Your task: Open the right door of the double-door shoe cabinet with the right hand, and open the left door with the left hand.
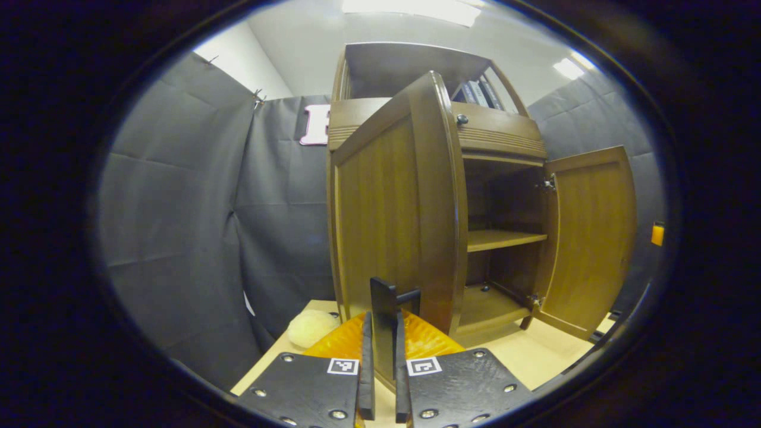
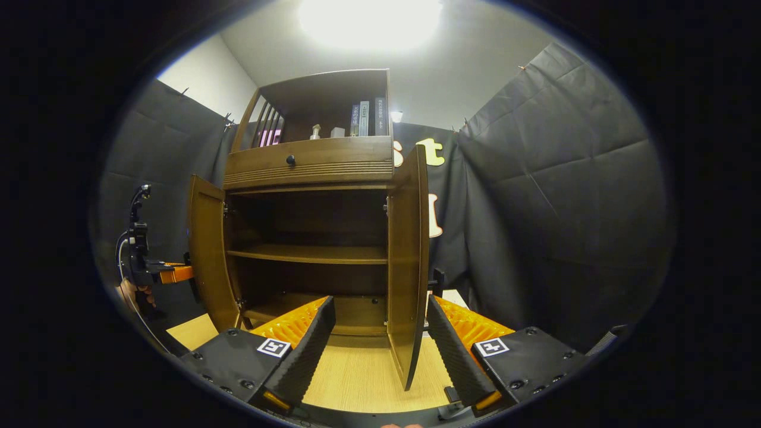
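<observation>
Left gripper [image 1: 380,380]: jaws drawn narrow, clamped on the black handle [image 1: 385,300] of the left door [image 1: 397,220], which stands directly ahead of the jaws, long axis upright, swung out with its free edge facing the camera. Right gripper [image 2: 380,351]: jaws spread wide, holding nothing; the right door [image 2: 408,261] stands upright between them, edge-on, its lower corner in the gap, touching neither finger as far as can be seen. Beyond both pairs of jaws, the shoe cabinet [image 2: 309,163] stands open on a pale wooden surface [image 2: 362,374], one inner shelf [image 2: 309,254] across its middle, a knobbed drawer [image 2: 291,160] above, books [image 2: 364,119] on the top tier. A pale round object [image 1: 312,328] lies on the surface left of the left jaws. Black cloth walls [image 2: 553,208] enclose the booth under a white ceiling with lights [image 2: 368,21].
</observation>
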Demonstrator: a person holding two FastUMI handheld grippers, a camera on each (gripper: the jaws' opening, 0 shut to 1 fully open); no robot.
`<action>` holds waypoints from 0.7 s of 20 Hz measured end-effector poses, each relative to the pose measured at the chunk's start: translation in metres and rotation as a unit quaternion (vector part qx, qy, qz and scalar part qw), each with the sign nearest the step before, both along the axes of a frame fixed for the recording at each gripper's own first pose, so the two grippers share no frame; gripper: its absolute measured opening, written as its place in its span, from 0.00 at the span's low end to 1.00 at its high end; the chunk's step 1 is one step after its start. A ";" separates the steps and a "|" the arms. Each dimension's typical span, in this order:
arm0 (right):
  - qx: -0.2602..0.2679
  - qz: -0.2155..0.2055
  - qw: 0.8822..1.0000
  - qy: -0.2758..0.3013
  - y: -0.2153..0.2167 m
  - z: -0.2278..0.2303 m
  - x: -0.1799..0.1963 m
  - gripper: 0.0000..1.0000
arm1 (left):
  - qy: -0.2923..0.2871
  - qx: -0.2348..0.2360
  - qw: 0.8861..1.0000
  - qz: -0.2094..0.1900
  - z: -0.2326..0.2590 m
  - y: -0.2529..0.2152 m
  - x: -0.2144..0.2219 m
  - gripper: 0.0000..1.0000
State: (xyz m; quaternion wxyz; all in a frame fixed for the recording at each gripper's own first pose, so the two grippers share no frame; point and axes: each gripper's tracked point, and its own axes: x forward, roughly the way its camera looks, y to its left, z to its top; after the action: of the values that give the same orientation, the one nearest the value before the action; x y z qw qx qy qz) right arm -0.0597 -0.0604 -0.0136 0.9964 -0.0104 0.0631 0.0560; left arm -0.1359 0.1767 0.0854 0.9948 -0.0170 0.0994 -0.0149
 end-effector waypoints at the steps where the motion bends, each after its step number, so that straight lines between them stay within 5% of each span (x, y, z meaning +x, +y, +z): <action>1: 0.001 0.001 1.000 0.001 0.001 -0.001 0.000 0.96 | -0.003 0.001 1.000 0.005 0.002 0.008 -0.001 0.18; 8: -0.001 0.018 1.000 0.000 0.018 0.001 -0.006 0.96 | -0.001 0.008 0.999 0.045 -0.003 0.058 -0.018 0.10; 14: 0.006 0.028 1.000 -0.006 0.030 0.008 -0.010 0.97 | -0.009 0.023 0.997 0.073 0.006 0.092 -0.037 0.16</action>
State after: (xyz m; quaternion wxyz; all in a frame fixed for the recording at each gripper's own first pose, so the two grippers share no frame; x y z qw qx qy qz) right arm -0.0696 -0.0303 -0.0055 0.9949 -0.0070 0.0563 0.0837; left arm -0.1725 0.2689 0.0914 0.9942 -0.0009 0.0891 0.0598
